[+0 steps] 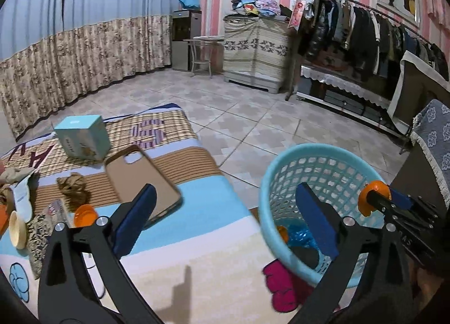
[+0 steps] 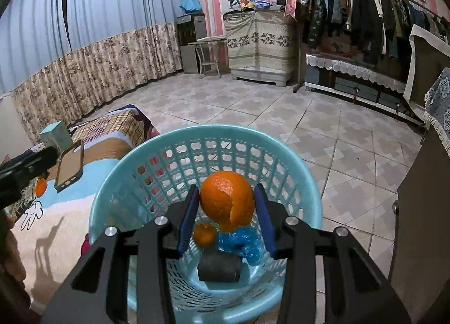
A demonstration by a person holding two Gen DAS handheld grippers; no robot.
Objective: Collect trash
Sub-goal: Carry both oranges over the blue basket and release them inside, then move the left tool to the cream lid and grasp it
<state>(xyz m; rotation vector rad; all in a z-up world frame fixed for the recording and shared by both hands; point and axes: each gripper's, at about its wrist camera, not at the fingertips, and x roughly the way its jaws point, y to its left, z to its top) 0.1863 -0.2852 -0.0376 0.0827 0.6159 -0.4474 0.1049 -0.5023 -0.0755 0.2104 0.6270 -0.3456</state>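
Note:
My right gripper (image 2: 226, 191) hangs over the light blue mesh basket (image 2: 140, 172), shut on a piece of orange peel (image 2: 226, 200). At the basket's bottom lie a small orange piece (image 2: 204, 234), crumpled blue plastic (image 2: 242, 242) and a dark grey lump (image 2: 219, 267). My left gripper (image 1: 225, 191) is open with nothing between its fingers, above the bedspread's edge beside the basket (image 1: 281, 166). On the bedspread are crumpled brown paper (image 1: 73, 186), an orange scrap (image 1: 84, 214) and a printed wrapper (image 1: 54, 208). The right gripper (image 1: 379, 201) with its peel (image 1: 374, 191) shows at the right.
A brown phone case (image 1: 140, 180) and a teal box (image 1: 84, 138) lie on the bedspread, a cream cup (image 1: 18, 229) at its left edge. Tiled floor stretches beyond the basket to a covered cabinet (image 1: 256, 51) and a clothes rack (image 1: 365, 28). A dark cabinet (image 2: 422, 211) stands at the right.

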